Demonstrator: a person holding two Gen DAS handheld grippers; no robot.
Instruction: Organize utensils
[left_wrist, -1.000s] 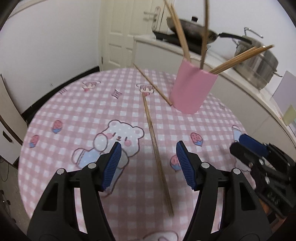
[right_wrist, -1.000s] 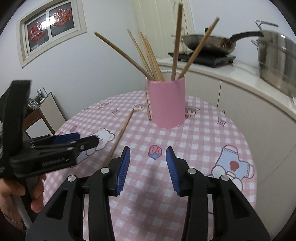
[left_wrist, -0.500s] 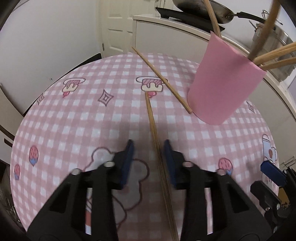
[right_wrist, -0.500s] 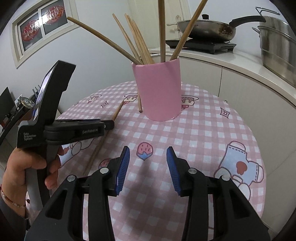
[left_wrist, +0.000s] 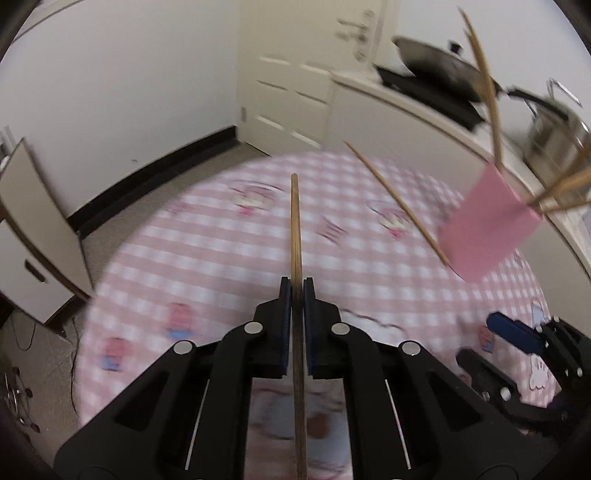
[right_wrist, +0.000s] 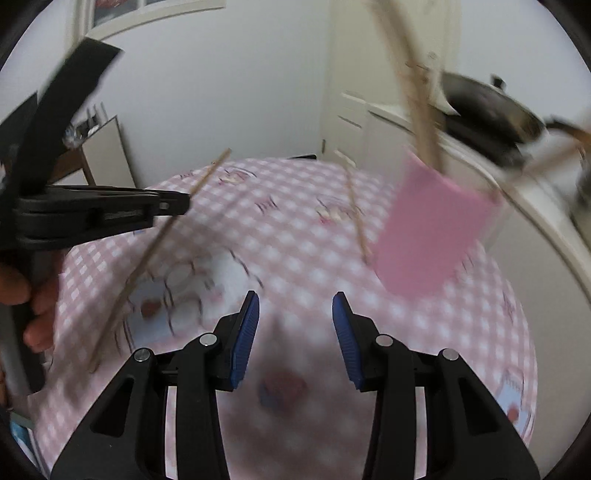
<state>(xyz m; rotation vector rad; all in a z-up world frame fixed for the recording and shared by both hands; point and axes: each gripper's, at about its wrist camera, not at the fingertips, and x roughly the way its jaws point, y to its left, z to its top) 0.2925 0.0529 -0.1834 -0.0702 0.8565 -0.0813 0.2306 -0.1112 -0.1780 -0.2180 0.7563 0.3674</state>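
Observation:
My left gripper (left_wrist: 296, 291) is shut on a wooden chopstick (left_wrist: 295, 221) and holds it lifted above the pink checked table (left_wrist: 207, 251); it also shows in the right wrist view (right_wrist: 173, 206) with the chopstick (right_wrist: 147, 258) slanting through it. A pink cup (left_wrist: 484, 229) with several chopsticks stands at the right, also in the right wrist view (right_wrist: 432, 229). Another chopstick (left_wrist: 399, 206) lies on the table beside the cup. My right gripper (right_wrist: 295, 325) is open and empty above the table.
A counter (left_wrist: 406, 110) with a frying pan (left_wrist: 439, 70) and a steel pot (left_wrist: 554, 140) runs behind the table. A white door (left_wrist: 291, 85) is at the back. A small cabinet (left_wrist: 33, 236) stands left of the table.
My left gripper has closed on the chopstick that lay on the table and lifted it. The right gripper has shifted, staying open.

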